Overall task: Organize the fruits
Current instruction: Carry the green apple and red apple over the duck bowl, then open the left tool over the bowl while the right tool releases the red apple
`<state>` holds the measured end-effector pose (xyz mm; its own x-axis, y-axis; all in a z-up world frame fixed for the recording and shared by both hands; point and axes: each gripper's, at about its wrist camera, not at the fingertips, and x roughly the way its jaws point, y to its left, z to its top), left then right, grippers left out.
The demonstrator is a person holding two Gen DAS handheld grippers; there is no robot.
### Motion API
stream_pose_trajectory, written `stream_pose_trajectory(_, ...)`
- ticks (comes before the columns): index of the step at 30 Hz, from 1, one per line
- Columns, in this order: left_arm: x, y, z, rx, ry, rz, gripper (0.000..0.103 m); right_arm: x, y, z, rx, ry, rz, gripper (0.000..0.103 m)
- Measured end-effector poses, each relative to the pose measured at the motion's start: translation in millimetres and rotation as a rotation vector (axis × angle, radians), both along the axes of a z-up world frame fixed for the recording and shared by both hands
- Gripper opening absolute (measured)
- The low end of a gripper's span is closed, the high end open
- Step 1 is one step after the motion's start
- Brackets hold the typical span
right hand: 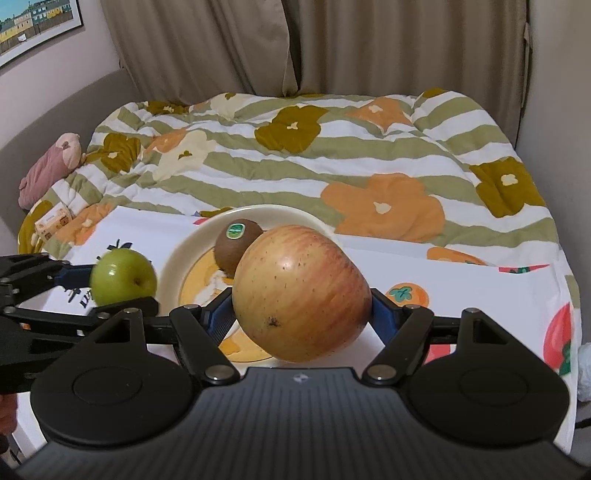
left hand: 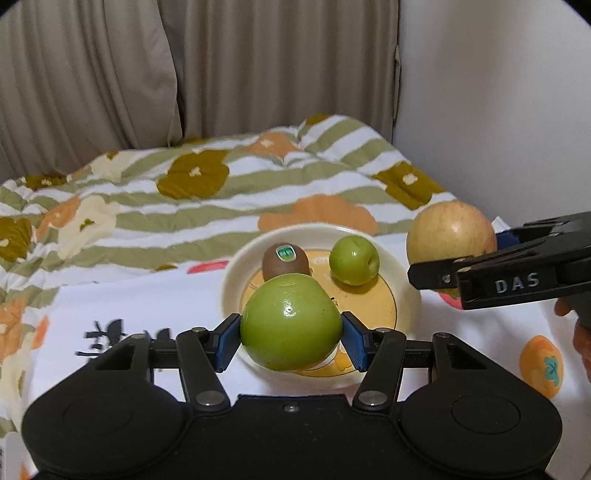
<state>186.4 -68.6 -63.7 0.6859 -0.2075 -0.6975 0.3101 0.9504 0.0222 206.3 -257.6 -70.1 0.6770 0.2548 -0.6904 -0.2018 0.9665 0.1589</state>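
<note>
left gripper [left hand: 290, 334] is clamped on a large green fruit [left hand: 290, 326], its blue pads [left hand: 228, 341] pressed against both sides of it, and the fruit hangs just above the near rim of a cream plate [left hand: 231, 273]. right gripper [right hand: 302, 314] grips a big red-yellow apple [right hand: 301, 291] the same way, blue pads [right hand: 384, 317] tight on its flanks, jaws spread wide around it. the apple is carried off the surface at the right side of the plate, over the white cloth [left hand: 147, 295] printed with fruit pictures.

on the plate lie a brown kiwi [left hand: 285, 260] with a green sticker and a small green fruit [left hand: 354, 260]; the two sit apart, the kiwi toward the left, the small one toward the right. in the right wrist view the kiwi shows just behind the apple, and the small green fruit is hidden.

each gripper appears in the other's view: the right one comes in from the right edge with the apple, the left one from the left edge with its green fruit.

the cloth lies on a bed with a striped floral quilt [right hand: 332, 155]. beige curtains [right hand: 332, 44] hang behind. a pink soft toy [right hand: 51, 166] and a small carton [right hand: 53, 219] lie at the quilt's left edge, and a framed picture [right hand: 33, 22] hangs on the wall.
</note>
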Motion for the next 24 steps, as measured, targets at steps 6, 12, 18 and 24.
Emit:
stream_pose_trajectory(6, 20, -17, -21, 0.032, 0.051, -0.01, 0.062, 20, -7, -13, 0.01, 0.023, 0.018, 0.089)
stream_pose_trajectory(12, 28, -32, -35, 0.085, 0.094, -0.044, 0.062, 28, -8, -21, 0.011, 0.036, 0.034, 0.089)
stream_pose_trajectory(18, 28, -34, -40, 0.104, 0.127, -0.056, 0.062, 34, -9, -25, 0.008, 0.05, 0.037, 0.09)
stream_pose_trajectory(24, 22, -22, -23, 0.032, 0.072, -0.027, 0.095, 36, -8, -25, 0.013, 0.049, 0.039, 0.089)
